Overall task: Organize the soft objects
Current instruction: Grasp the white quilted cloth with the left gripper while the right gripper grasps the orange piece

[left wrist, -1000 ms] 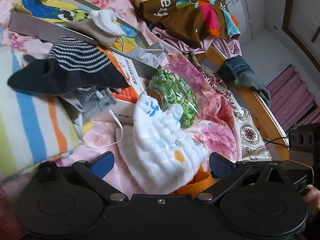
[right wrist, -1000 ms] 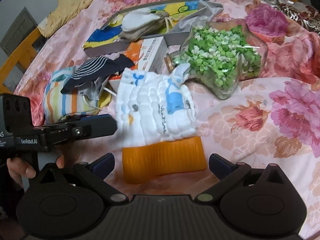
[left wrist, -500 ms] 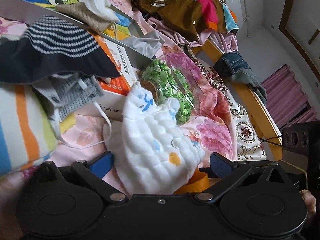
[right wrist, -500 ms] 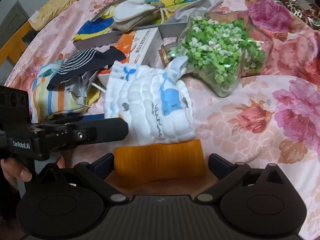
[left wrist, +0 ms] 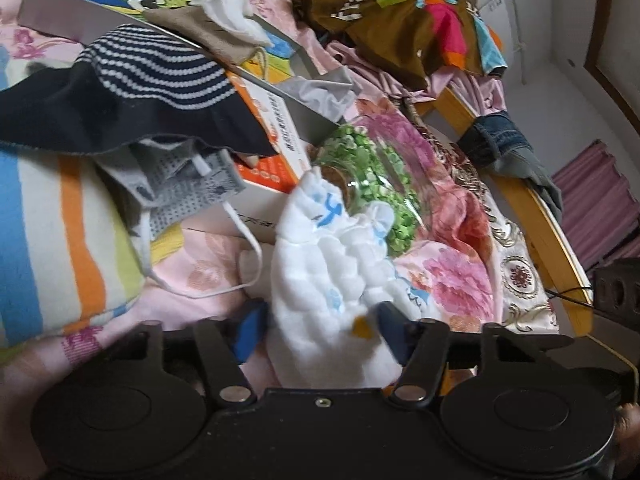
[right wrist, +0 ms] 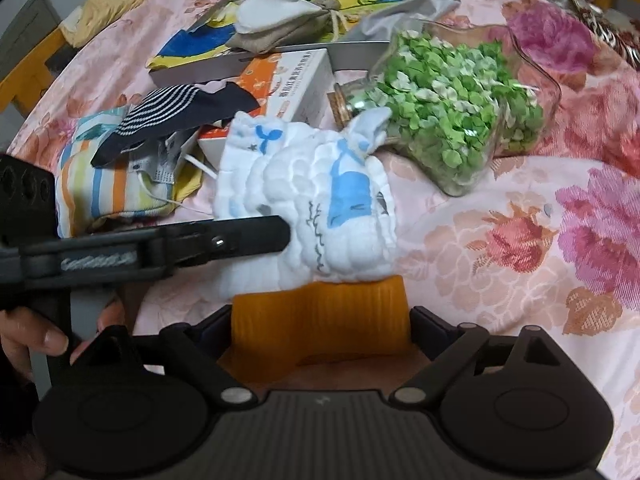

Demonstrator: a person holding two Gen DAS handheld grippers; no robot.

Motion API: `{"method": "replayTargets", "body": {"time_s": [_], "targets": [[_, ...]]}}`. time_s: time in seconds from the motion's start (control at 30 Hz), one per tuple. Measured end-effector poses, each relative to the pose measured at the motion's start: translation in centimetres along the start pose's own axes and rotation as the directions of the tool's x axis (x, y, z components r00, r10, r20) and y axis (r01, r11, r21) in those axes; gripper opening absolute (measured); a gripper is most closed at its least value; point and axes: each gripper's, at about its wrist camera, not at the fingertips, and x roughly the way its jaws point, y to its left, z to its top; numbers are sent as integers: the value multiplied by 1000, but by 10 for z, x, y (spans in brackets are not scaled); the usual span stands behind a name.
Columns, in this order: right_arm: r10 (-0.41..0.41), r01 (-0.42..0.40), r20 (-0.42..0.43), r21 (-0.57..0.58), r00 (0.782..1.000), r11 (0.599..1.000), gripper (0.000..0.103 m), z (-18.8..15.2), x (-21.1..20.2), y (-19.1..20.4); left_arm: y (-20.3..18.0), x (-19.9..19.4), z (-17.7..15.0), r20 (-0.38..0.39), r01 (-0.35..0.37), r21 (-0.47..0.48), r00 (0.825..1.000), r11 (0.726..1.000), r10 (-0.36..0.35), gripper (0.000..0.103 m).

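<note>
1. The left gripper is closing its jaws, and the near end of the white quilted cloth bulges between the blue pads; whether they already pinch it I cannot tell.
2. The right gripper stands wide, its jaws closing, with the orange ribbed piece filling the gap between its fingers; contact is unclear.
3. That cloth lies just ahead of the right gripper, its near edge over the orange piece, on the pink floral bedspread.
4. Beyond the cloth, touching its far end, lies a glass jar of green bits.
5. Ahead and left of the left gripper sit a striped dark sock and a grey face mask.
6. A hand grips the left gripper's handle.
</note>
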Motion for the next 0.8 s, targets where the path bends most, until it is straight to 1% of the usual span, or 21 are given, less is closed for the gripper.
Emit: {"method": "replayTargets", "body": {"time_s": [0.07,0.13,0.17,0.27,0.37,0.47,0.57,0.67,0.73,0.77,0.8], "targets": [[-4,4,1,-6,1000,1000,92,0,0,1,0,0,0,1,-13,-3,1000,1000,13,51],[-5,5,8,-6,1000,1000,90,0,-1,1,0,0,0,-1,-9,-10,1000,1000,9,44],[-6,6,10,-6,1000,1000,90,-1,-2,1,0,0,0,-1,-6,-12,1000,1000,6,39],[-20,20,20,-14,1000,1000,88,-1,-4,2,-2,-2,-2,12,-10,-15,1000,1000,10,28],[-39,41,35,-50,999,998,84,-3,-6,8,-6,-4,-3,19,-29,1,999,1000,29,21],[-56,60,51,-88,997,994,81,-5,-9,14,-14,-8,-4,32,-52,30,998,998,51,18],[-55,62,63,-100,996,993,75,-5,-11,16,-22,-12,-5,47,-84,69,996,994,81,16],[-49,57,86,-95,995,994,66,-6,-15,16,-30,-17,-5,59,-106,97,993,990,101,15],[-44,53,101,-94,994,994,57,-7,-18,16,-35,-22,-6,72,-125,110,990,986,118,14],[-42,52,107,-94,993,994,54,-7,-19,15,-38,-24,-6,78,-133,116,989,984,124,14],[-39,49,116,-92,993,995,49,-7,-21,15,-41,-27,-7,86,-145,124,987,982,135,14]]}}
